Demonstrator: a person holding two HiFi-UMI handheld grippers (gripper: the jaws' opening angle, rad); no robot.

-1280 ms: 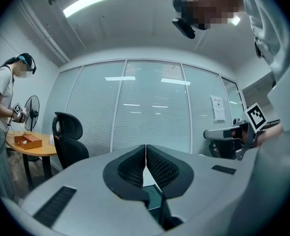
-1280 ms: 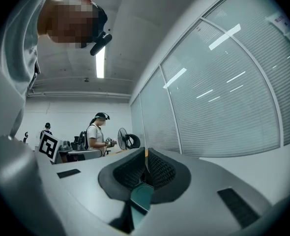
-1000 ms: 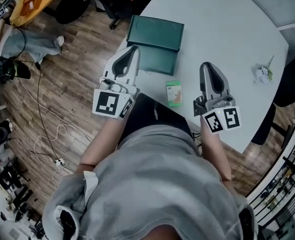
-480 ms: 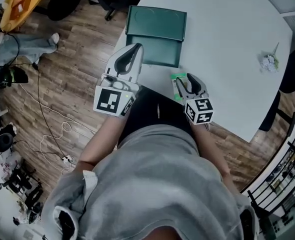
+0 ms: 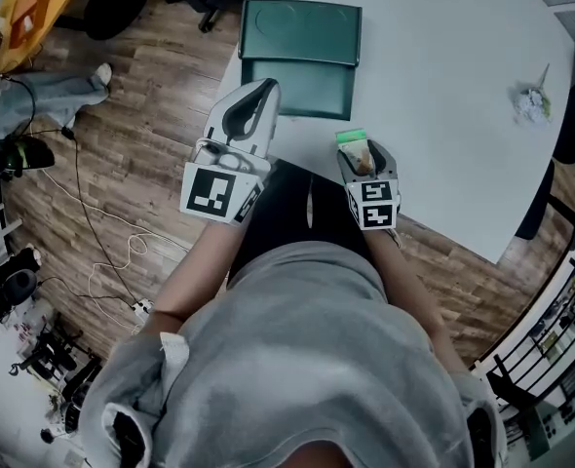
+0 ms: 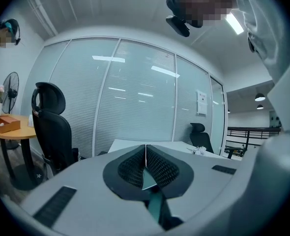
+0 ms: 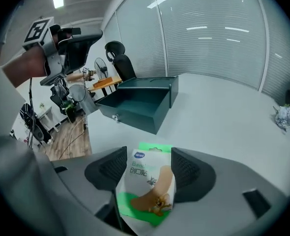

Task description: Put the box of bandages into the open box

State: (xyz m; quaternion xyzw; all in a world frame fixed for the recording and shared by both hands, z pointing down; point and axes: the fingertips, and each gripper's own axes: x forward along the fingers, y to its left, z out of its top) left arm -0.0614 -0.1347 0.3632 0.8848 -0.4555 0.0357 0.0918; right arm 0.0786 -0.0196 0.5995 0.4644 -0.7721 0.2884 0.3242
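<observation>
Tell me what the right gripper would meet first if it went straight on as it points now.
The box of bandages, probably: it lies between the right gripper's jaws, which have just been opening and do not seem to press it. Under it is the table.

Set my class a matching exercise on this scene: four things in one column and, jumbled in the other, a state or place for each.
Column A
1. bandage box
2. dark green box
3. left claw
4. right claw

Column B
a. jaws together, nothing between them
b. lid up, on the white table
c. jaws wide apart
d. lying between a claw's jaws

Pairs: 1-d, 2-b, 3-a, 4-c.

Note: the right claw's jaws have just been opening, with the bandage box between them.
</observation>
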